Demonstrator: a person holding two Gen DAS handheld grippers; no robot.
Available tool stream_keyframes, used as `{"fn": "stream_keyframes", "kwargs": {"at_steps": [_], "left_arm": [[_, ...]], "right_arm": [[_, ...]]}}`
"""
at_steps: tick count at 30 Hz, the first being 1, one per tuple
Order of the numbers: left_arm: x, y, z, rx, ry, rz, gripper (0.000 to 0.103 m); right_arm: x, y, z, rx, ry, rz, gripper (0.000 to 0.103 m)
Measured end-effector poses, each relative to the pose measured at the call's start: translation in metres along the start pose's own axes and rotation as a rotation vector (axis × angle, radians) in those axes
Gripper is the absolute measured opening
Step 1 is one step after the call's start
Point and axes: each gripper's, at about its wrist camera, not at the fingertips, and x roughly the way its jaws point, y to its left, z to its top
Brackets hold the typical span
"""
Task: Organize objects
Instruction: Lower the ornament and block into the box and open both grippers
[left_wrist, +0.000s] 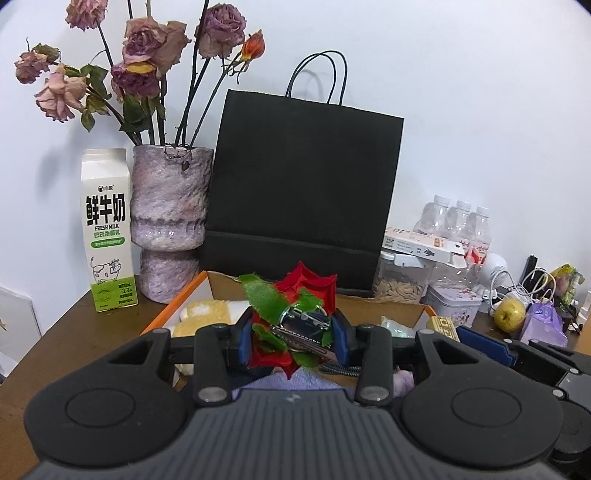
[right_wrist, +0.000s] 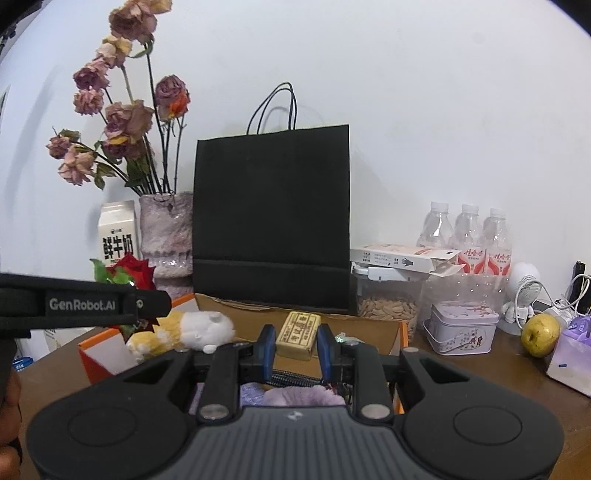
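Red fabric rose (left_wrist: 295, 317) with green leaves sits clamped in the left tool (left_wrist: 293, 334) at lower centre of its frame, over the open cardboard box (left_wrist: 369, 314). Right tool (right_wrist: 295, 341) grips a yellow-gold bar (right_wrist: 297, 336) at its frame's centre, before the black paper bag (right_wrist: 271, 214) on the bench (right_wrist: 480, 373).

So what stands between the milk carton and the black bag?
The purple vase of dried roses stands between the milk carton and the black bag; clearest in the left wrist view.
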Motion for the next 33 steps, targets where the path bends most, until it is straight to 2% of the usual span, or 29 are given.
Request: {"fn": "stream_keyframes", "kwargs": {"at_steps": [9,15,17,18,19,20,21,22,23,24,33], "left_arm": [[0.032,0.003,0.005,0.013,0.014,0.003,0.042],[0.045,0.008,0.003,0.026,0.024,0.016,0.044],[0.048,0.011,0.002,0.023,0.025,0.029,0.052],[0.048,0.013,0.002,0.020,0.021,0.033,0.068],[0.048,0.015,0.002,0.014,0.011,0.037,0.092],[0.047,0.016,0.002,0.011,-0.004,0.043,0.101],[0.045,0.017,0.002,0.014,-0.026,0.054,0.103],[0.043,0.018,0.002,0.019,-0.041,0.066,0.103],[0.043,0.019,0.003,0.021,-0.044,0.067,0.103],[0.043,0.021,0.004,0.014,-0.040,0.066,0.103],[0.047,0.030,0.004,0.009,-0.014,0.083,0.103]], "right_arm": [[0.026,-0.001,0.003,-0.011,0.001,0.002,0.023],[0.039,-0.001,0.000,-0.018,0.032,0.007,0.023],[0.041,-0.002,-0.002,-0.017,0.048,0.005,0.024],[0.041,-0.003,-0.003,-0.014,0.048,-0.002,0.024],[0.041,-0.003,-0.003,-0.012,0.050,-0.006,0.031],[0.040,-0.004,-0.003,-0.007,0.050,-0.008,0.047],[0.039,-0.005,-0.003,0.000,0.042,-0.014,0.058],[0.037,-0.006,-0.003,0.006,0.030,-0.029,0.082],[0.034,-0.006,-0.003,0.011,0.013,-0.047,0.099],[0.033,-0.007,-0.003,0.016,0.000,-0.058,0.103],[0.034,-0.013,-0.003,0.062,0.024,-0.062,0.103]]}}
